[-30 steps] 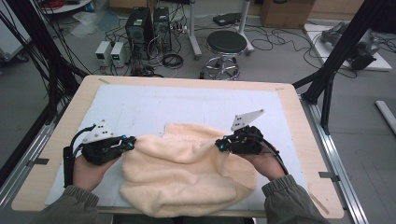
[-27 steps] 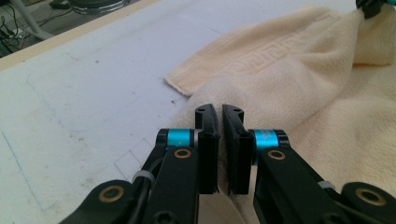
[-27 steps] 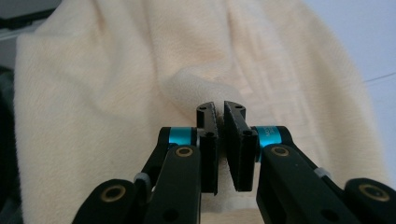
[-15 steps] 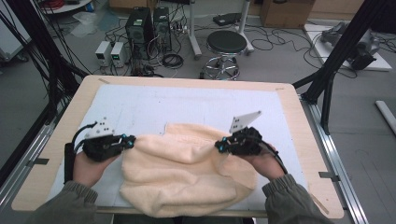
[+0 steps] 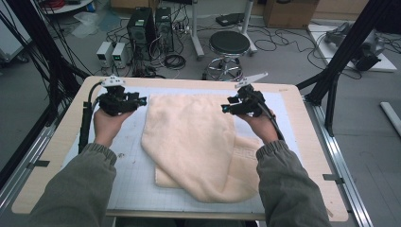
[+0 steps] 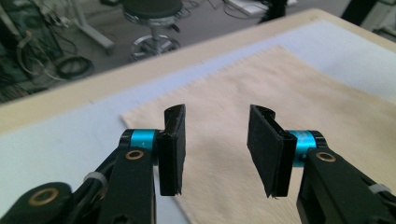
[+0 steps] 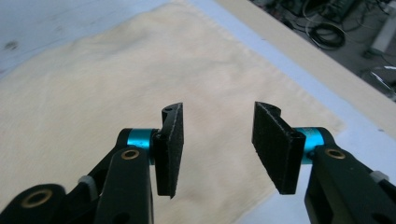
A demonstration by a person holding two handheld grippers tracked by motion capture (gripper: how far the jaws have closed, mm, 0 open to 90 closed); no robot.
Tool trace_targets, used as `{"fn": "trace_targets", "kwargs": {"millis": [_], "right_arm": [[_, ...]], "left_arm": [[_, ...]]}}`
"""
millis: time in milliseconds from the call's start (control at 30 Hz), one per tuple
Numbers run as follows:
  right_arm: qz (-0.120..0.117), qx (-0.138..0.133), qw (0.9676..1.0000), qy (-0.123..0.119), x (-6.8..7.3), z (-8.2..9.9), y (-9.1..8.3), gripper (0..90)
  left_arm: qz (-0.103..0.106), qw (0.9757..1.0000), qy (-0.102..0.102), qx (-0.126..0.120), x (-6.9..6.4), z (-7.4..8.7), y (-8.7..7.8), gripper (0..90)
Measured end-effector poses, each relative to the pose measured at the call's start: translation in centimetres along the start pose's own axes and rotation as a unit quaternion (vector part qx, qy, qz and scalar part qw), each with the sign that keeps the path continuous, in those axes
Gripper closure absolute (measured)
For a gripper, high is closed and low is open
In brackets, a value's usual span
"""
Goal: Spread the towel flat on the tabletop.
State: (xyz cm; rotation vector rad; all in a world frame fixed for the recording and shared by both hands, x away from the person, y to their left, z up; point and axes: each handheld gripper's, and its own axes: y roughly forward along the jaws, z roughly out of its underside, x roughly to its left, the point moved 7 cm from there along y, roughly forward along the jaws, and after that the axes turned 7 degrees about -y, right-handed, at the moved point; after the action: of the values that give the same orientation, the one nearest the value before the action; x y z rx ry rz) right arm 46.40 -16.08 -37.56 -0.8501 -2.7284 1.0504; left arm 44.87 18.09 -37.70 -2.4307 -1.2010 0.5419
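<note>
a cream towel (image 5: pixel 194 142) lies on the table's (image 5: pixel 61 142) pale gridded mat (image 5: pixel 127 175). a stool (image 5: pixel 229 45) and cables sit on the grey floor behind. the left gripper (image 5: pixel 140 100) and right gripper (image 5: pixel 224 108) have just opened, jaws apart and empty.

**One Towel, Two Grippers, One Table**

One cream towel (image 5: pixel 194 142) lies on one table (image 5: pixel 61 142) topped by one gridded mat (image 5: pixel 127 165). Two hands each hold one gripper: the left gripper (image 5: pixel 141 100) and the right gripper (image 5: pixel 224 108). Behind the table stand one round stool (image 5: pixel 229 43), two dark computer towers (image 5: pixel 151 26) and two small grey boxes (image 5: pixel 112 53).
</note>
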Motion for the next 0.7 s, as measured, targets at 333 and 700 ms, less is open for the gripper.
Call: {"fn": "trace_targets", "kwargs": {"millis": [333, 700], "right_arm": [[-0.05, -0.002, 0.9977, -0.045, 7.3, 3.5, -2.4, 50.5], [-0.08, -0.015, 0.9945, -0.066, 12.6, 8.5, -3.5, 48.1]], "left_arm": [[0.052, 0.9973, 0.052, 0.009, -4.6, 6.8, -3.6, 52.3], [0.113, 0.9892, 0.082, 0.044, -9.8, 13.8, -5.4, 51.2]]}}
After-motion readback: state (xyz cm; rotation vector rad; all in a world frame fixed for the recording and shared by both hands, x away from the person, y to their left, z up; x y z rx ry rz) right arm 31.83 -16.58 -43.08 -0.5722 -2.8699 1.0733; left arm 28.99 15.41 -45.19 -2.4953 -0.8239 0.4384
